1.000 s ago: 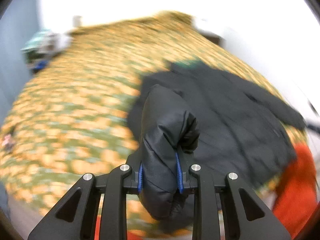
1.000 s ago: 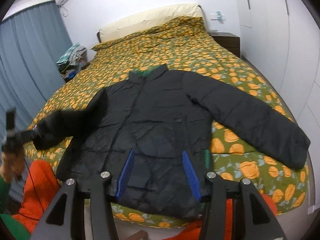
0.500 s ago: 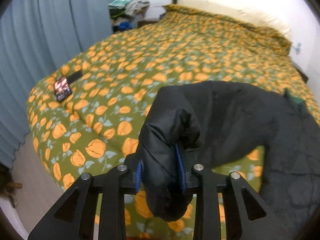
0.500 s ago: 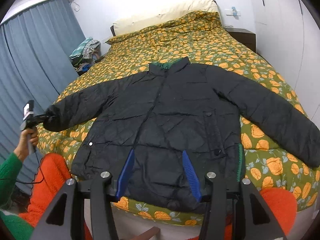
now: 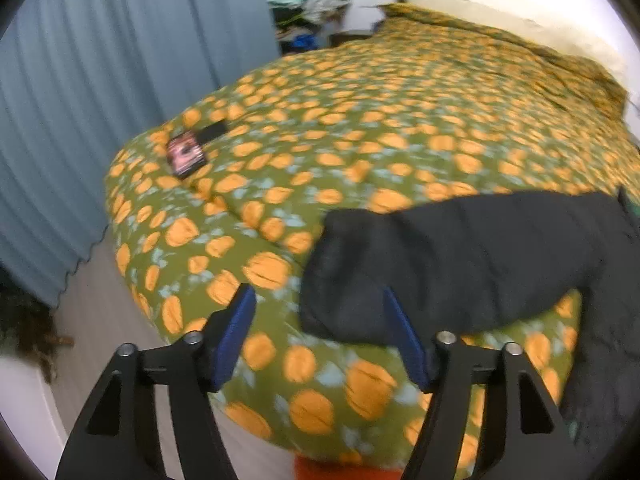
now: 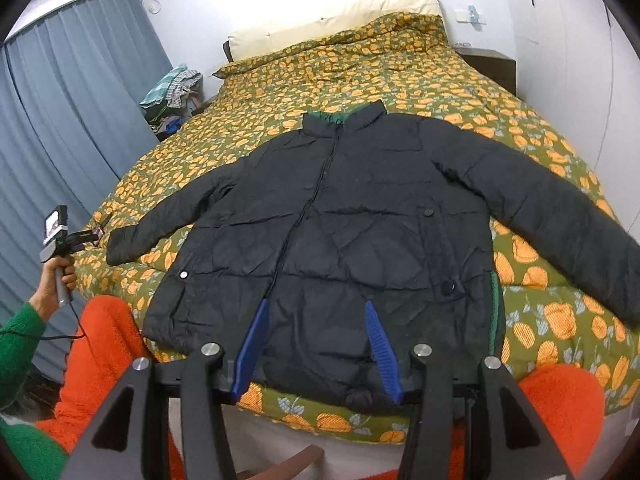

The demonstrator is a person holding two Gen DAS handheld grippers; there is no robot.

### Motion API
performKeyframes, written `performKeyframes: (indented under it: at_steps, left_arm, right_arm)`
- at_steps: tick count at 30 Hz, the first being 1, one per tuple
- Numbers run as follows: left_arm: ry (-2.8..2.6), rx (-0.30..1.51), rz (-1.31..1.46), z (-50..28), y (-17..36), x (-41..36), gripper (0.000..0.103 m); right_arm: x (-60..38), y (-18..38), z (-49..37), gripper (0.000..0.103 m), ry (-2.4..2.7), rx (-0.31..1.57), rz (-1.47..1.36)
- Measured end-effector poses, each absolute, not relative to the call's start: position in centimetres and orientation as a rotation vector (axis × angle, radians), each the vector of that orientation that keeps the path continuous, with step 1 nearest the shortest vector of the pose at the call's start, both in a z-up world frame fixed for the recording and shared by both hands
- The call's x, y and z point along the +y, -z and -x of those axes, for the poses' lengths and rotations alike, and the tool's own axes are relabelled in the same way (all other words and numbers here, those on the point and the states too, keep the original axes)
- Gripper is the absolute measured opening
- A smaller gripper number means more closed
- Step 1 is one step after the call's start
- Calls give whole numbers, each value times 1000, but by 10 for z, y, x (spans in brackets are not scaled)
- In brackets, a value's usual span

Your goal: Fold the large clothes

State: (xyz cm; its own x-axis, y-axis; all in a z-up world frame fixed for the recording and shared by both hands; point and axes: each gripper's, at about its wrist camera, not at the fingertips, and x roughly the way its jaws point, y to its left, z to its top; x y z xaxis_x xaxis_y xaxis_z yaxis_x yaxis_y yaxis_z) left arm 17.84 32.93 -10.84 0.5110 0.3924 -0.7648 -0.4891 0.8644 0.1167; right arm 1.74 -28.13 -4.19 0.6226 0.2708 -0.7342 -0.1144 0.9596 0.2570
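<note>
Black puffer jacket (image 6: 352,216) spread flat, front up, on the orange-flowered green bedspread (image 6: 360,76), collar toward the far pillows (image 6: 332,20), hem at the near edge. Both sleeves stretched outward: left sleeve (image 6: 160,220) ending near the bed's left edge, right sleeve (image 6: 560,224) running off toward the right. Right gripper (image 6: 316,344) hovering over the hem, blue pads spread apart, nothing between them. Left gripper (image 6: 86,236) at far left, just beside the left cuff, held by a hand in a green cuff; jaw state too small to read. Blue curtain (image 6: 80,100) along the left; pile of clothes (image 6: 172,96) beside the far-left corner.
</note>
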Motion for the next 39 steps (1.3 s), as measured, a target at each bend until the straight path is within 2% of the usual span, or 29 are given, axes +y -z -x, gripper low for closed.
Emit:
performKeyframes:
  at_steps: [5,10,14,17,21,31,33,35,36,37,39]
  left_arm:
    - [-333,884,89,-168,98,257,82]
    - [-103,922,23,-164,97,178,85]
    - [98,1030,71,-162,115,131,88]
    - [193,1129,100,-161,139,108,88]
    - [237,1234,40,-153,172,78,88]
    - [239,1370,24,-151,213,58,88]
    - [247,1370,33,-152,213,56,77]
    - [254,1367,41,-154,212,55,50]
    - [265,1368,52,-154,211,55,44]
    - [283,1370,64,-153,210,54,36]
    - [300,1365,44,-149,204,53,31]
  right_arm:
    - [-280,41,-30,51,-218,889,-166]
    - [-278,34,-34,51,-203,881,-117]
    - [-290,43,-35,51,-135,932,-102]
    - [-321,62,-37,52,-61,1036,-162]
    - [-357,87,-30,64,4,1145,-221]
    - [-371,142,-38,64,17,1285,-212]
    - [-374,148,-42,64,-19,1298,-273]
    - [-372,152,-42,62,-42,1308,-278]
    - [-371,151,-42,45,-49,1301,-267]
    - [-370,150,-42,34,-58,1295,-266]
    - [-367,143,-38,24,-74,1277,-270]
